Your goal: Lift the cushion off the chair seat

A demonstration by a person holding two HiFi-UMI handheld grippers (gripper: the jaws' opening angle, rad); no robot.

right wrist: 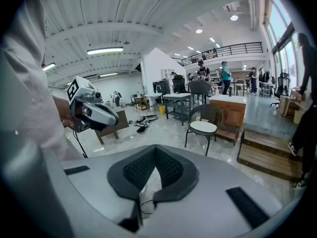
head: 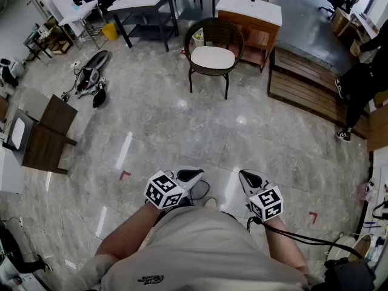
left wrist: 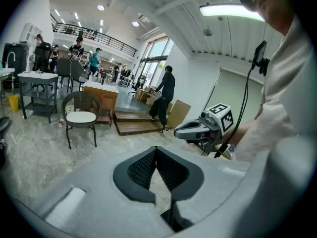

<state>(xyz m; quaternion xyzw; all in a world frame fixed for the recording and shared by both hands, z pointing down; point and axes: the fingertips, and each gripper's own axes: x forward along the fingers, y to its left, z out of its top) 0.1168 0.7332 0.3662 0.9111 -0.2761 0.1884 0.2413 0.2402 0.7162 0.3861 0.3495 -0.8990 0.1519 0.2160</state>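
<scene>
A dark wicker chair (head: 213,53) stands far ahead on the grey floor, with a white cushion (head: 213,57) lying flat on its seat. The chair and the cushion (left wrist: 80,117) show small at the left in the left gripper view, and the cushion (right wrist: 203,127) shows right of centre in the right gripper view. My left gripper (head: 195,175) is held close to my body, far from the chair, jaws shut and empty. My right gripper (head: 245,176) hangs beside it, also shut on nothing. Each gripper shows in the other's view.
A wooden cabinet with a white top (head: 249,17) stands right behind the chair, and a low wooden platform (head: 309,83) lies to its right. A person in black (head: 361,80) stands on the platform. Tables (head: 142,5) are at the back left; a brown board (head: 48,135) and gear (head: 91,77) lie at the left.
</scene>
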